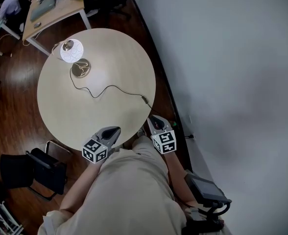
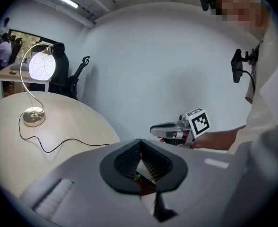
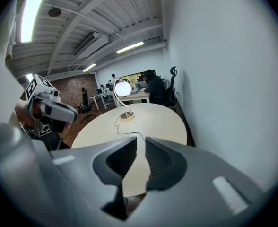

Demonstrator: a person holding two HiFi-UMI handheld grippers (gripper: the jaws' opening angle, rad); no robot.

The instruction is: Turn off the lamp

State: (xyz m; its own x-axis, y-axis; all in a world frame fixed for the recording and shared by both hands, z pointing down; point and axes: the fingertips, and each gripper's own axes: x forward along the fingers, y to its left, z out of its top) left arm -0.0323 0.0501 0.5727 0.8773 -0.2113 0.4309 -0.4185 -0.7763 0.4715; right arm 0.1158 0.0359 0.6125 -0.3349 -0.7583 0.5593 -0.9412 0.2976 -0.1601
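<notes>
White lamp (image 1: 71,50) glows well beyond the fingers — right gripper (image 3: 140,145) narrowly parted, left gripper (image 2: 140,145) closed, both empty — a hasty reach could snag its cord (image 1: 105,88).

The left gripper (image 2: 140,144) fills the foreground, its jaws meeting at the tips. Beyond it, on the round desk (image 2: 82,123), a lit lamp (image 2: 41,65) arches up from a metal base. Its black cord (image 2: 58,146) trails toward the near edge. Off to the right, a hand (image 2: 178,136) holds the right gripper (image 2: 154,129) roughly level, beside the desk's edge.
</notes>
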